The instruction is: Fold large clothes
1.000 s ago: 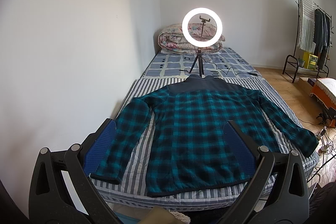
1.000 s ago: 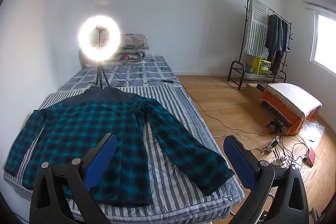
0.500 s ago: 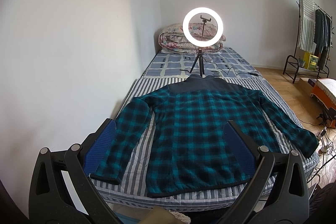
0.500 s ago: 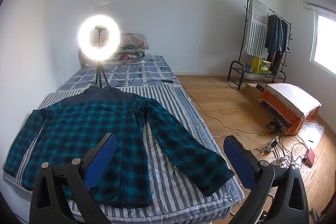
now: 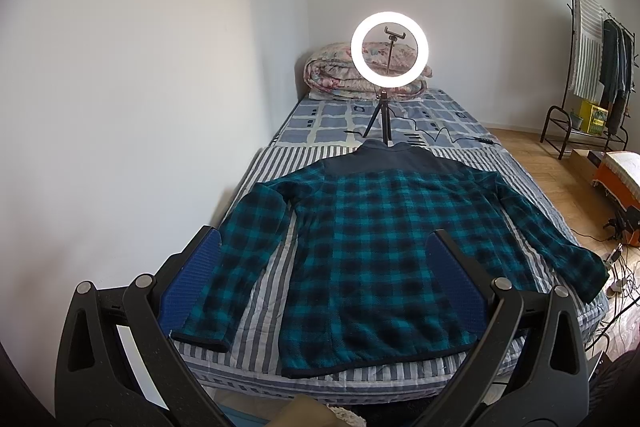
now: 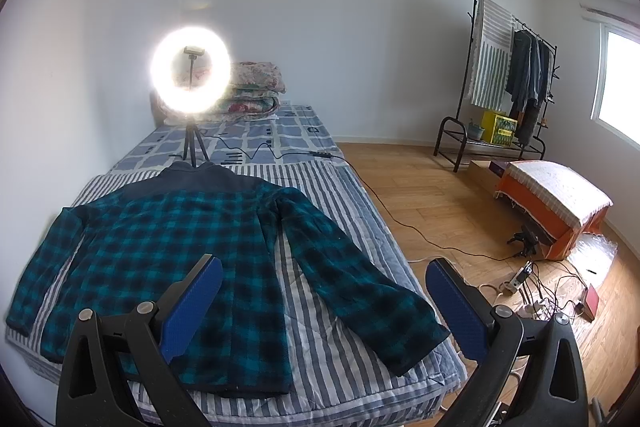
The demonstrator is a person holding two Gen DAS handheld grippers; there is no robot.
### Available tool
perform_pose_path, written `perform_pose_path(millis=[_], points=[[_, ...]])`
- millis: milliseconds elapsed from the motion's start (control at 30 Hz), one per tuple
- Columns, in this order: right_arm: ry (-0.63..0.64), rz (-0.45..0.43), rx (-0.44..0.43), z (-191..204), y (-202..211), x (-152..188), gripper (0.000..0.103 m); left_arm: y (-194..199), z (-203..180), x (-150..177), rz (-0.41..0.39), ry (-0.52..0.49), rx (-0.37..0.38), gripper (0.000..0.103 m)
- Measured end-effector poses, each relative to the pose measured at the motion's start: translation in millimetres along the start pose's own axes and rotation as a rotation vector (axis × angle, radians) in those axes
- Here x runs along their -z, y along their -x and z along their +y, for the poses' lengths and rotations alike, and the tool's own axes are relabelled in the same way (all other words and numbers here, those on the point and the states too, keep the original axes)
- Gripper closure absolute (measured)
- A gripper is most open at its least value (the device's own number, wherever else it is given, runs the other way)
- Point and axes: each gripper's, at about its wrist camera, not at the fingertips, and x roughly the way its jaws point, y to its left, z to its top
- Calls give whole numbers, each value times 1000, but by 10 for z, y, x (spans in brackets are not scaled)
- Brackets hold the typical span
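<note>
The jacket (image 5: 380, 251) lies flat on the bed (image 5: 260, 307), spread open with its back up: teal and black check, a dark yoke and collar at the far end, a dark hem at the near edge. Both sleeves are stretched out and angle down toward the foot of the bed. The sleeve on the wall side ends in a dark cuff near the mattress corner; the other sleeve (image 6: 360, 287) runs to the bed's floor-side edge (its cuff sits right at the edge).

The left gripper (image 5: 320, 287) hangs above the near end of the jacket, its blue-padded fingers (image 5: 188, 287) spread wide with nothing between them. The right gripper (image 6: 324, 307) is likewise wide and empty, above the floor-side sleeve.

Just past the collar a lit ring light (image 5: 390, 50) stands on a small tripod on the bed, its cable (image 6: 400, 223) trailing off onto the wooden floor. Behind it lie folded quilts (image 5: 332, 75) against the wall. Across the room stand a clothes rack (image 6: 508, 67) and an orange stool (image 6: 556, 203).
</note>
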Motion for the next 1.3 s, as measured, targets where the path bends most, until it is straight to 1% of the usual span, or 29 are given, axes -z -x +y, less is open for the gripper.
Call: perform_pose_path(millis=[400, 667, 800, 1033, 1300], points=[[4, -2, 12, 89, -10, -36, 0, 23, 30, -10, 3, 3, -4, 0], [12, -4, 1, 169, -26, -61, 0, -60, 110, 77, 6, 8, -11, 0], [18, -6, -26, 247, -36, -85, 0, -168, 125, 139, 16, 6, -24, 0], [52, -12, -76, 532, -86, -159, 0, -262, 181, 169, 29, 6, -41, 0], [98, -8, -146, 906, -175, -218, 0, -391, 386, 207, 50, 30, -62, 0]])
